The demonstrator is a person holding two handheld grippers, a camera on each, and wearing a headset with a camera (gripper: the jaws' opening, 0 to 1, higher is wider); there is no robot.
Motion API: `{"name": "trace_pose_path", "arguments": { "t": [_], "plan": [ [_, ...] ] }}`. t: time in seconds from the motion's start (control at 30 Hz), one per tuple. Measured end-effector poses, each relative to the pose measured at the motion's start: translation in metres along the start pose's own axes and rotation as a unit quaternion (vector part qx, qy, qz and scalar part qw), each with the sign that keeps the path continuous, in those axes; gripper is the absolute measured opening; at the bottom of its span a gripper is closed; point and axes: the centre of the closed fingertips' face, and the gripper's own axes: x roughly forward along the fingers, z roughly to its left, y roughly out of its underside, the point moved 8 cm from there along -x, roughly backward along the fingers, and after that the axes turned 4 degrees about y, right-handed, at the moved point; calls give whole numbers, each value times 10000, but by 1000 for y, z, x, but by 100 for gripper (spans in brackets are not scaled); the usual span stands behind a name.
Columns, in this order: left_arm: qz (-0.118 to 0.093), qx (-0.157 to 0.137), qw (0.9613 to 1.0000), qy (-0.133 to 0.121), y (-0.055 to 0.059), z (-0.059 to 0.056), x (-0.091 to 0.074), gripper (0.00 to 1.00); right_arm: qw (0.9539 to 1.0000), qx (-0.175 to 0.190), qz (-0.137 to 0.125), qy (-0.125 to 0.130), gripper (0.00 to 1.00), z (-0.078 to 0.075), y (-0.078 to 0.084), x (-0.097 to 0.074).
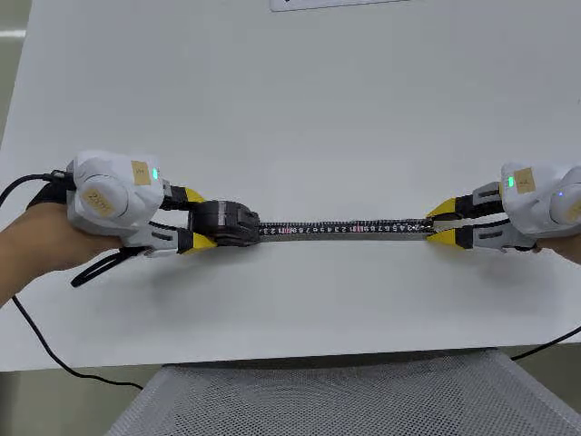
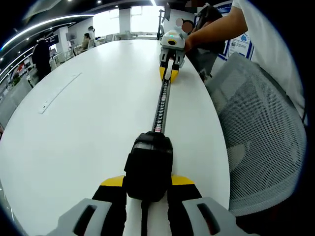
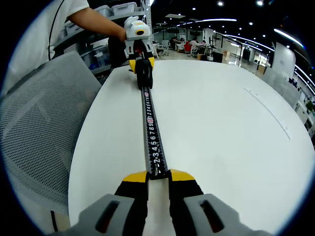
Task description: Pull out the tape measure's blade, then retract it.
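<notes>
Left gripper (image 1: pixel 198 218) is sitting at the left of the white table (image 1: pixel 290 109), with the person's left hand (image 1: pixel 41 241) wrapping its white body. Its jaws are standing partway open, spread to the width of the black tape measure case (image 1: pixel 227 223) and clamping it from both sides, yellow tips pressing on its flanks. In the left gripper view the case (image 2: pixel 147 164) is sitting square between the two yellow tips, nose pointing away.

Blade (image 1: pixel 345 227) is running out of the case in a straight line to the right. It is dark with pale numbers and a few red marks, and it is lying low over the tabletop; touching the surface or just above it, can't tell. Case and blade are lying near the table's front edge, parallel to it.

Right gripper (image 1: pixel 442 223) is pinching the blade's far end, jaws nearly closed with just that end between the yellow tips. The right gripper view is showing the same. The tips are flanking the end of the blade (image 3: pixel 151 142), the numbers 2, 3, 4 are reading nearest the jaws, and the strip is receding to the case (image 3: pixel 143 73) with the left gripper behind it.

The two grippers are standing well apart, facing each other, with the blade straight between them.

A black cable (image 1: pixel 41 350) is trailing from the left gripper off the table's front edge. A grey mesh chair (image 1: pixel 345 400) is showing below that edge. The left gripper view is catching people (image 2: pixel 42 51) standing far off in the background.
</notes>
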Motion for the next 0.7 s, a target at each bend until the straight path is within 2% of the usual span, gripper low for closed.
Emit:
{"name": "trace_pose_path", "arguments": {
  "t": [0.07,0.6,0.67,0.7],
  "plan": [
    [-14,-4,10000,-5,0,0,0,29,10000,-5,96,20,14,0,1,0],
    [-82,-123,9999,7,-1,-1,0,31,9999,87,56,-44,19,2,-1,2],
    [-98,-115,9999,-26,-1,0,0,32,9999,115,41,-44,20,3,-2,2],
    [-114,-109,9998,-119,-1,1,0,34,9999,123,9,-48,20,3,-2,2]
  ]
}}
